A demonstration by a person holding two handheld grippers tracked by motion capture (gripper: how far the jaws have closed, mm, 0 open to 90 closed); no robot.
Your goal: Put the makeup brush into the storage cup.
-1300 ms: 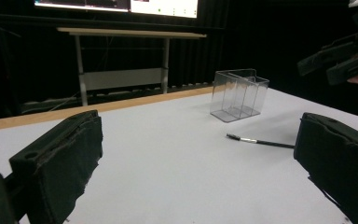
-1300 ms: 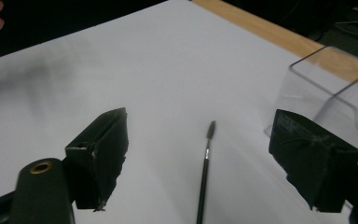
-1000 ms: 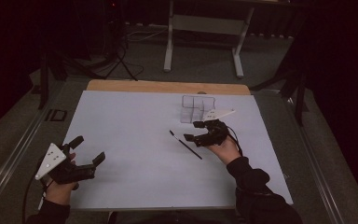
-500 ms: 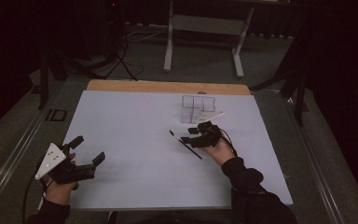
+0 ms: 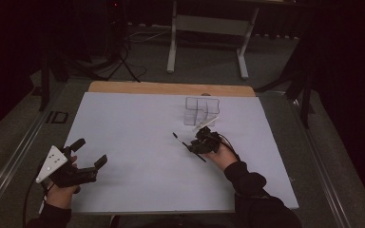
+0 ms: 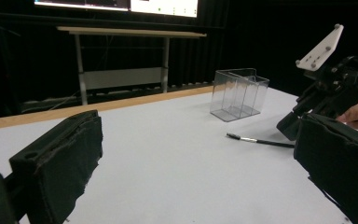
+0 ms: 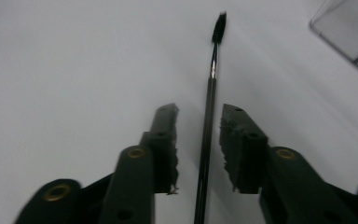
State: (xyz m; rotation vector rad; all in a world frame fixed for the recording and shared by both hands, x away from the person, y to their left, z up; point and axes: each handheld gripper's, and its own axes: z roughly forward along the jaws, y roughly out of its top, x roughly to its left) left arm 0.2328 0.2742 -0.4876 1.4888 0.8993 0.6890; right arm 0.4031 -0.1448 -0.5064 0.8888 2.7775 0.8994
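A thin black brush [image 5: 180,139] with a metal ferrule lies flat on the white table [image 5: 133,123]. My right gripper [image 5: 193,146] is low over its handle and open. In the right gripper view the brush [image 7: 208,112] runs up between the two jaws of my right gripper [image 7: 199,111] with a gap on each side. A clear plastic organizer [image 5: 201,110] with several compartments stands empty just beyond. My left gripper [image 5: 90,152] is held open and empty near the front left edge. From the left gripper view I see the brush [image 6: 261,141], the organizer [image 6: 237,95] and my right gripper [image 6: 307,116].
A wooden strip [image 5: 171,88] borders the table's far edge. A metal stand [image 5: 209,28] and cables sit on the dark floor beyond. Bare white surface lies between the two grippers.
My right gripper has moved a little left and toward me, coming down over the brush handle. The left gripper has stayed where it was.
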